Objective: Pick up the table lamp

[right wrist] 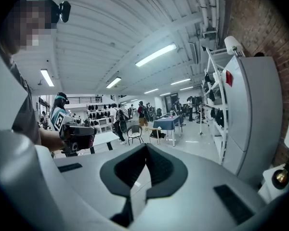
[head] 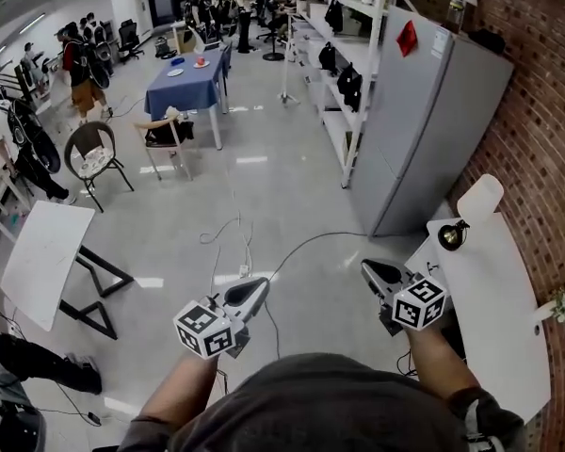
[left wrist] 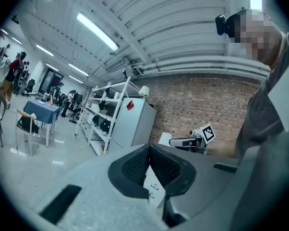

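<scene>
Both left gripper (head: 251, 292) and right gripper (head: 377, 273) are showing clenched, empty fingers. Table lamp (head: 457, 234) is sitting on the table (head: 499, 299), ahead-right of the right fingers, well apart. Approach step, likely; next you're needing them released.

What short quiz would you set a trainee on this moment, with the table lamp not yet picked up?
1. True or false: the table lamp stands on the white table beside the brick wall.
2. Fill in: the jaws of the left gripper and of the right gripper are both ____, with nothing between them.
3. Which gripper is nearer the table lamp in the head view? A. the left gripper B. the right gripper C. both are equally near

Key: 1 true; 2 shut; 3 B.
</scene>
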Available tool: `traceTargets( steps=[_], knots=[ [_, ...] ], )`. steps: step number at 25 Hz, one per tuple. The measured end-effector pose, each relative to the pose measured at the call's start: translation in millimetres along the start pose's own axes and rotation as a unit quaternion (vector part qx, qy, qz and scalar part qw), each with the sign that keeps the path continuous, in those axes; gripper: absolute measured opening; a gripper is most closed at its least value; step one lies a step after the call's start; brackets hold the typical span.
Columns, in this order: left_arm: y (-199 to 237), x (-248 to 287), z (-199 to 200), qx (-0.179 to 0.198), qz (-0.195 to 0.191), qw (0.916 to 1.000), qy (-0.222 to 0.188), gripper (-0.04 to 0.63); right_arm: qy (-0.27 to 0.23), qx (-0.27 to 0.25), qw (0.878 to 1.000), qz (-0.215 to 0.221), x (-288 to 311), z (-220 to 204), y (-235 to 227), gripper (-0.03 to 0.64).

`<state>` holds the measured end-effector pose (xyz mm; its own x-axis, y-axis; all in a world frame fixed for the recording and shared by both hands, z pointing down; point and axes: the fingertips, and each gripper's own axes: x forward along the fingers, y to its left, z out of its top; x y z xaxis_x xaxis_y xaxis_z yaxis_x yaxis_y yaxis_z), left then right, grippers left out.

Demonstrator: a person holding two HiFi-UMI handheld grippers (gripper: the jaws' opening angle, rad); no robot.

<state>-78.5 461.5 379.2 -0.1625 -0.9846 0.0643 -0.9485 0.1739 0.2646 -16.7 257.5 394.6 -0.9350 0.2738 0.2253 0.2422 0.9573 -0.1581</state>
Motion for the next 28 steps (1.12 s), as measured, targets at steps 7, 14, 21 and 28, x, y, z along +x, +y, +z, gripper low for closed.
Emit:
traceTargets(
  steps=[7,14,21,28],
  knots=[
    [59.6,26.8,20.1,-0.005,-0.009,0.9999,0.004,0.003,0.019,0.000,1.000,0.007,58.9,17.0,-24.3,-0.006],
    [88.0,75.0,20.5,-0.005,0.012,0.9998,0.018,0.003,0.019,0.014,0.999,0.031,92.6,17.6,-82.7,-0.006],
    [108.4,175.9,17.0,-0.002,0.081,0.9967,0.008,0.003,0.011,0.008,0.995,0.098,124.5,25.4,-192.5,-0.006],
    [122.0,275.7,18.2,-0.015,0.131,0.9912,-0.008,0.003,0.023,-0.001,0.991,0.130,139.1,29.7,-297.6,-0.006]
  ],
)
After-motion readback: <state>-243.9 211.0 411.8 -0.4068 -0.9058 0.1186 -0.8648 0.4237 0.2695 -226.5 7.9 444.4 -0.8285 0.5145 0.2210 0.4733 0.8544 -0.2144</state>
